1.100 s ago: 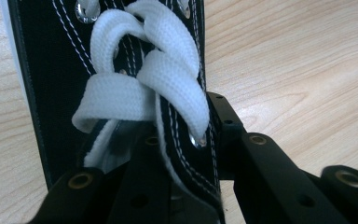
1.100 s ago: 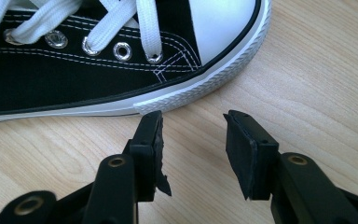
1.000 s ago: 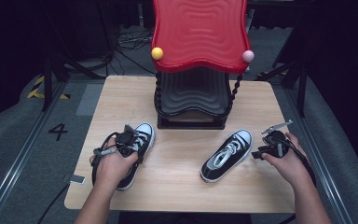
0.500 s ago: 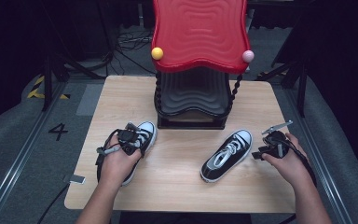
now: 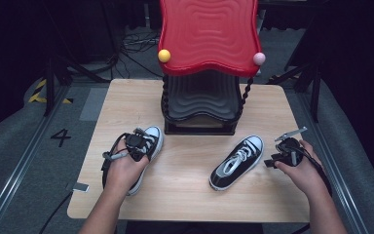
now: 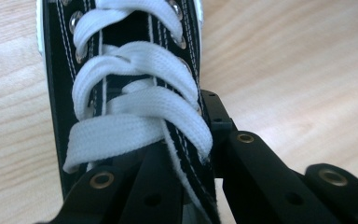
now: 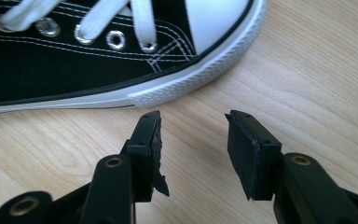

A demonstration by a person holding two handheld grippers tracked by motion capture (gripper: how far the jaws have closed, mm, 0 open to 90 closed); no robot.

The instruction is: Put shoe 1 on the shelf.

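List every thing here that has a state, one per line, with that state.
left gripper: jaws just closed, shut on the left shoe's laced side wall.
left shoe: flat on its sole, laced, gripped.
right gripper: open, nothing between its jaws, beside the right shoe's toe.
right shoe: flat on its sole, laced, not held.
shoe rack: upright, shelves bare where visible.

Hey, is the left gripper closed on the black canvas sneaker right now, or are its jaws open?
Closed on it. The left gripper has just been closing, and its jaws pinch the black canvas sneaker's laced upper by the eyelets.
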